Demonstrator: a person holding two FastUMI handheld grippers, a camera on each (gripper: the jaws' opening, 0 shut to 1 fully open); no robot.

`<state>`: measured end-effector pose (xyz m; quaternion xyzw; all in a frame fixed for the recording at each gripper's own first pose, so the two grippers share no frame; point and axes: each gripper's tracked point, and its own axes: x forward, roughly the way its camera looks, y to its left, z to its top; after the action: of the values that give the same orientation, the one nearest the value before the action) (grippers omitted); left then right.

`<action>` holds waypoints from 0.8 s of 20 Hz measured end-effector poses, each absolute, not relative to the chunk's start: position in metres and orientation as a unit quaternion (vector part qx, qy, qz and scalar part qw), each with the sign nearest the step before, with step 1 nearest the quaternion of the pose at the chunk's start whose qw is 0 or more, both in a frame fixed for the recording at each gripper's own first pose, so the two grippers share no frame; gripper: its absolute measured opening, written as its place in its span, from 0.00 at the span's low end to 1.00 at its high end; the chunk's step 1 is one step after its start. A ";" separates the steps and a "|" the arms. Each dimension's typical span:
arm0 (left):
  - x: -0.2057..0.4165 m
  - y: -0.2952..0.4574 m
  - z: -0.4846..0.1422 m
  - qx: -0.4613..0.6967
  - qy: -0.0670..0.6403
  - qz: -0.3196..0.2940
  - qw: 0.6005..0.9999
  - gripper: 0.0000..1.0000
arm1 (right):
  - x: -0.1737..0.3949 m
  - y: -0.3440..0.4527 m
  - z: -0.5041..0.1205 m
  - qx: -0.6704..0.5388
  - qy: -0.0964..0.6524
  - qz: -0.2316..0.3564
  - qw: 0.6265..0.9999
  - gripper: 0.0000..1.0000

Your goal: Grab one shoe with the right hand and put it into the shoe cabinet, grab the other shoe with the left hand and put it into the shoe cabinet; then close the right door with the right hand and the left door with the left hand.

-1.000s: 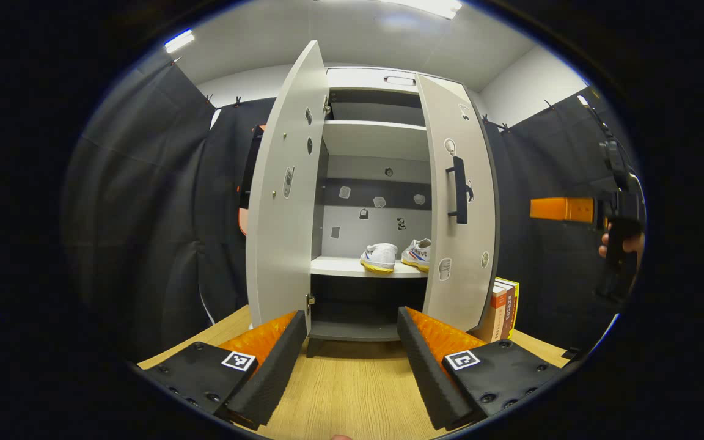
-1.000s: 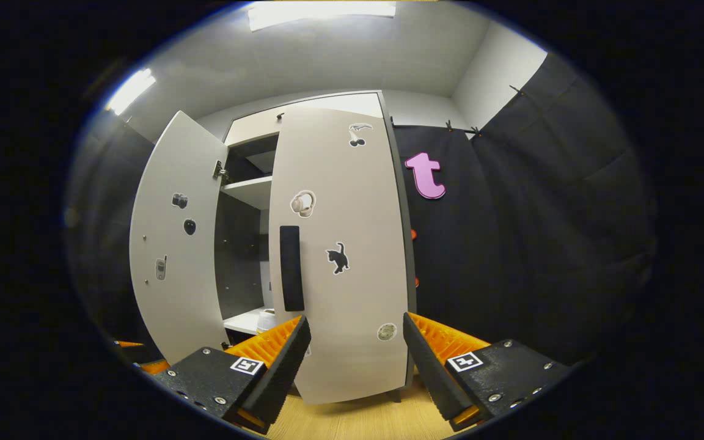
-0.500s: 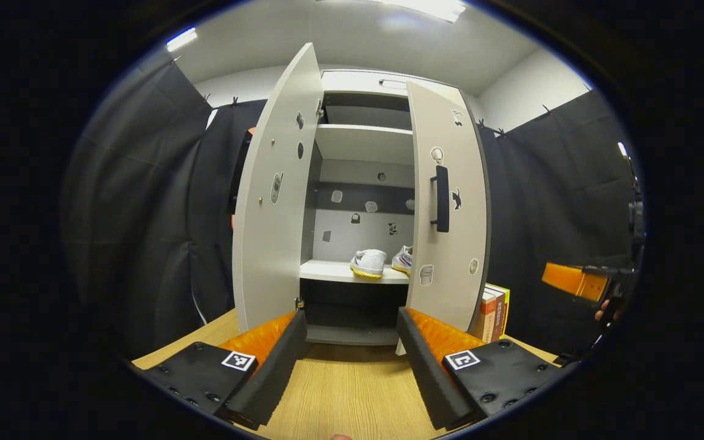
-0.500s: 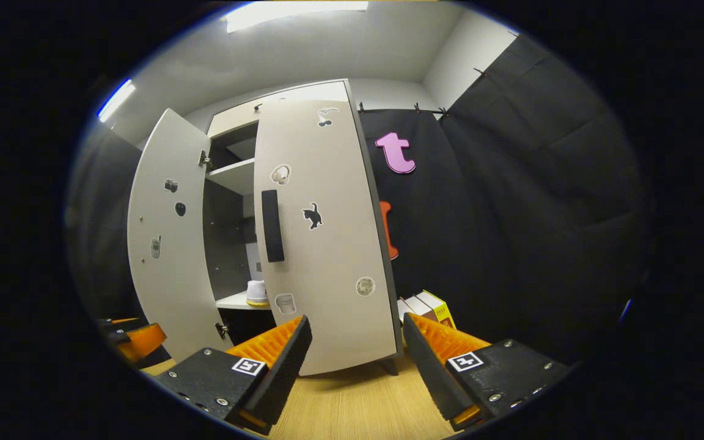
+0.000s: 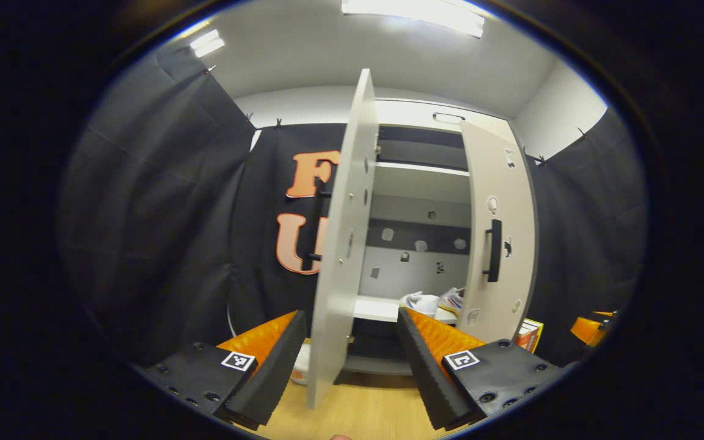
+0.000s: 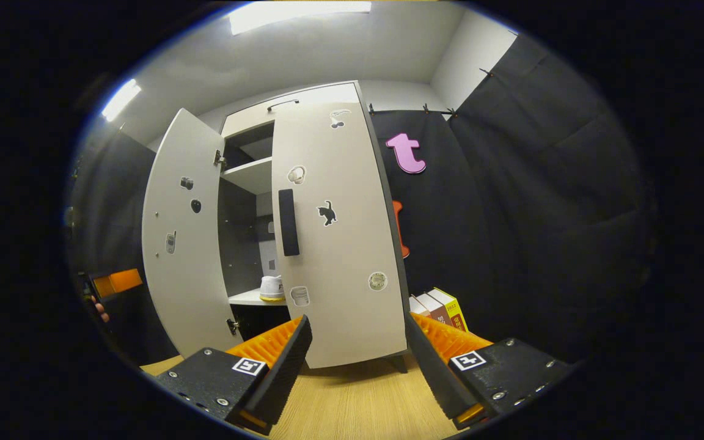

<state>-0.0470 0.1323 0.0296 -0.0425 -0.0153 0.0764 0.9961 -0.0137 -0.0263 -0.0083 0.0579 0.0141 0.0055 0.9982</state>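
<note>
On the shelf [image 5: 382, 308] inside the shoe cabinet [image 5: 419, 183] sit both shoes [image 5: 422, 301]. Both doors, right door [image 6: 333, 238] and left door [image 5: 343, 244], need shutting. Left tongs [image 5: 350, 360] and right tongs [image 6: 358, 366] are wide, holding nothing.

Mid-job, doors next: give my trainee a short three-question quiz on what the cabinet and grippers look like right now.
1. True or false: both shoes sit on a shelf inside the shoe cabinet.
2. The right door is: A) fully shut, B) partly open, C) missing.
3. Fill in: the left gripper and right gripper are both ___, holding nothing.

Key: 1 true; 2 B; 3 open.
</note>
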 end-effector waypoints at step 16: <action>0.080 0.273 0.059 -0.078 -0.015 0.147 0.986 0.97 | -0.020 -0.026 0.004 0.049 0.018 0.013 0.999 0.94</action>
<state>0.0799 0.2727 0.0585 -0.0781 -0.0149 0.1470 0.9859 -0.0202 -0.0257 0.0042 0.0486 0.0178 0.0128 0.9986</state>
